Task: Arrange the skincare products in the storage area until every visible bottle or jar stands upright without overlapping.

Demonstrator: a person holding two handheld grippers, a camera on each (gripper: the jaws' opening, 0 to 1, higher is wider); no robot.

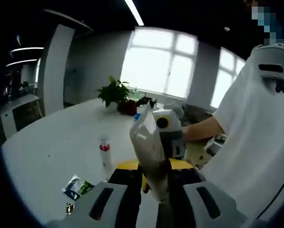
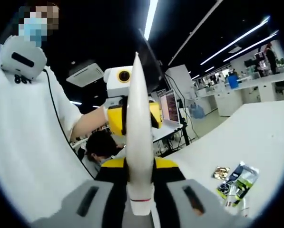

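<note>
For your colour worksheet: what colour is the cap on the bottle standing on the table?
Red. The bottle is white with a red cap, best seen in the left gripper view.

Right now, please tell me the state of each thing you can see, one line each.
White tube: lifted off the table, held at both ends.
Left gripper: shut on the white tube.
Right gripper: shut on the white tube.
Red-banded bottle: standing upright on the white table.
Sachets: lying flat.

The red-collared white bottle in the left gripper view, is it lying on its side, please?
No, the white bottle stands upright on the white table, its red collar near the top.
</note>
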